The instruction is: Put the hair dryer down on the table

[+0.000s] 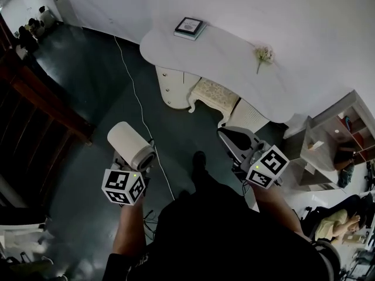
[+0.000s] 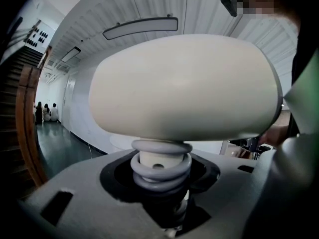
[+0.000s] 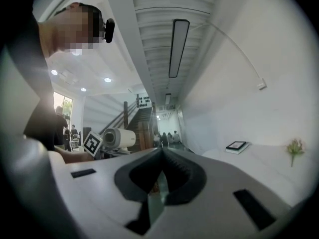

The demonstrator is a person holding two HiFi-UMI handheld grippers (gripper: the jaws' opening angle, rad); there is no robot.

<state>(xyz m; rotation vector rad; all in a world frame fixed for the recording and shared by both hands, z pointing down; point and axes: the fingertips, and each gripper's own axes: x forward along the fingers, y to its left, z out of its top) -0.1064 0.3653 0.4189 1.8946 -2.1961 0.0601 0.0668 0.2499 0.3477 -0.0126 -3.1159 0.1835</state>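
The left gripper (image 1: 139, 160) is clamped on the dryer (image 1: 130, 144). In the left gripper view the jaws stand wide around the handle of the dryer (image 2: 184, 88), and a grey coiled cord (image 2: 160, 169) is wound around this handle just above the jaws. The big white head of the dryer fills most of that view, above the left gripper (image 2: 160, 185). In the head view the dryer is in the air over the dark floor (image 1: 88, 81), in front of the person's left arm, with its head lying sideways. It is well apart from the white table (image 1: 222, 60), which stands further ahead by the wall. On the table a book (image 1: 190, 27) lies near the far edge and a flower (image 1: 263, 54) lies more to the right. A light stool (image 1: 214, 92) stands under the table. The right gripper (image 1: 233, 136) holds nothing. In the right gripper view the jaws of the right gripper (image 3: 162, 176) are together, and the dryer (image 3: 119, 137) shows far to the left, while the book (image 3: 236, 146) and the flower (image 3: 295, 147) are to the right.
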